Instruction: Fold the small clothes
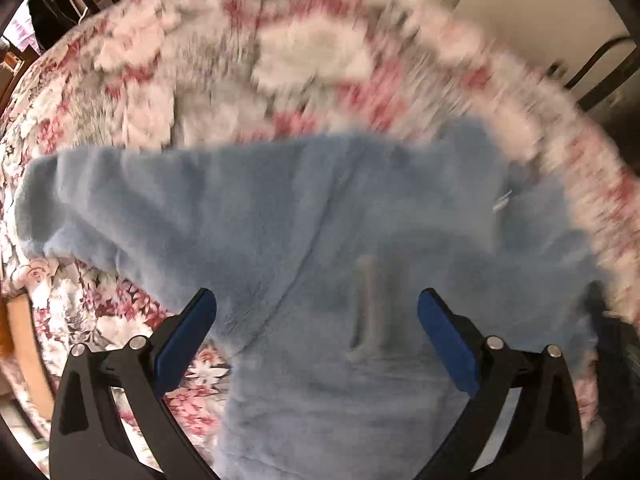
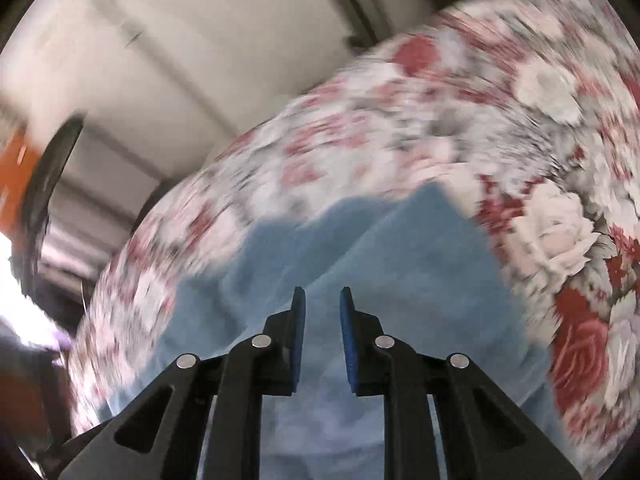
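Observation:
A fluffy light-blue small garment (image 1: 280,216) lies spread on a floral cloth (image 1: 200,60), one sleeve reaching to the left. My left gripper (image 1: 316,320) is wide open above the garment's body, with nothing between its blue pads. In the right wrist view the same blue garment (image 2: 360,240) lies below and ahead. My right gripper (image 2: 322,312) has its jaws nearly closed, with a narrow gap, and blue fabric fills the gap, though a pinch is not clear. Both views are blurred by motion.
The floral cloth (image 2: 540,128) covers a round table. Dark chair frames (image 1: 600,64) stand at the far edge. A pale wall or cabinet (image 2: 180,40) is behind, and an orange object (image 2: 20,160) is at the left.

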The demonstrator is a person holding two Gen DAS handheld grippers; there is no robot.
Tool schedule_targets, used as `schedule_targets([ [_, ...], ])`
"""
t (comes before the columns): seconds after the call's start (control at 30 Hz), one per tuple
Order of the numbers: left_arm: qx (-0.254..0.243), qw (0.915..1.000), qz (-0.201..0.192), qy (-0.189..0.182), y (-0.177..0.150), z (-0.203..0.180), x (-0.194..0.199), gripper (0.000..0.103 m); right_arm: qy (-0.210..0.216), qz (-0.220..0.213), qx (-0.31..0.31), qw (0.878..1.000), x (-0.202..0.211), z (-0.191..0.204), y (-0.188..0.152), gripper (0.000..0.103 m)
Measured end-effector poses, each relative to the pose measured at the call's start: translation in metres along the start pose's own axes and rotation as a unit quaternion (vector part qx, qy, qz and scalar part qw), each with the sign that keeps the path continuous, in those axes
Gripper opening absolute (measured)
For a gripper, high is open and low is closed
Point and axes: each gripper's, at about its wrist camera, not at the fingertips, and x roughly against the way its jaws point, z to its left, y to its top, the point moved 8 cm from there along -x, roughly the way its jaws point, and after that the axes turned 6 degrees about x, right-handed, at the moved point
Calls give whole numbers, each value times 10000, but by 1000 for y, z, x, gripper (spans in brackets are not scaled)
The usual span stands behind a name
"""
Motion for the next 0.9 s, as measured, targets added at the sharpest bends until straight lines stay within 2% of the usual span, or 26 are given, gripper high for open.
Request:
schedule_targets([
  [0.07,-107,9986,28,-525,4,-17,5,98,-3,230,-449,9987,-23,-32,4,15],
  [0.1,-191,9975,143,-662,1,-23,1,98,199,491,-699,9961,-40,-46,-1,9],
  [0.13,-328,9963,385,-695,-4,-32,-11,98,281,536,-824,9948,-46,-53,-3,4],
  [0.2,-585,9935,910,-364,-20,-40,-45,98,380,538,-896,9938,-50,-59,-4,3],
  [0.23,-731,9895,1247,-21,-31,-40,-68,99,370,539,-858,9942,-47,-59,-2,3],
  [0.27,-807,9878,1325,155,-34,-40,-81,99,388,511,-838,9944,-39,-62,0,4],
  [0.33,-827,9883,1260,230,-23,-42,-81,99,521,404,-864,9941,-23,-61,4,10],
  [0.4,-694,9905,1180,109,-11,-40,-67,99,564,300,-751,9951,1,-62,7,10],
  [0.47,-455,9946,932,78,6,-27,-48,98,390,146,-416,9983,31,-66,4,13],
  [0.5,-403,9954,863,65,13,-24,-44,98,250,84,-288,9992,43,-69,-2,17],
  [0.53,-363,9961,810,16,22,-24,-42,98,58,115,-275,9995,48,-78,-12,25],
  [0.57,-395,9958,827,25,21,-22,-42,98,-99,278,-372,9989,46,-90,-19,26],
  [0.63,-691,9913,1048,396,18,-25,-60,99,-132,774,-730,9942,22,-112,-38,8],
  [0.67,-846,9882,1142,575,14,-27,-72,99,-159,848,-791,9931,17,-118,-42,3],
  [0.73,-897,9875,1121,647,25,-30,-75,99,-219,814,-806,9932,19,-121,-42,3],
  [0.77,-843,9882,1134,594,35,-33,-72,99,-248,680,-855,9937,26,-119,-37,4],
  [0.8,-779,9892,1128,525,29,-40,-62,99,-262,451,-805,9954,35,-115,-27,10],
  [0.83,-641,9914,1075,371,35,-37,-52,99,-377,167,-549,9976,44,-106,-12,10],
  [0.9,-504,9936,964,305,52,-34,-45,99,-445,-34,-286,9986,44,-93,10,10],
])
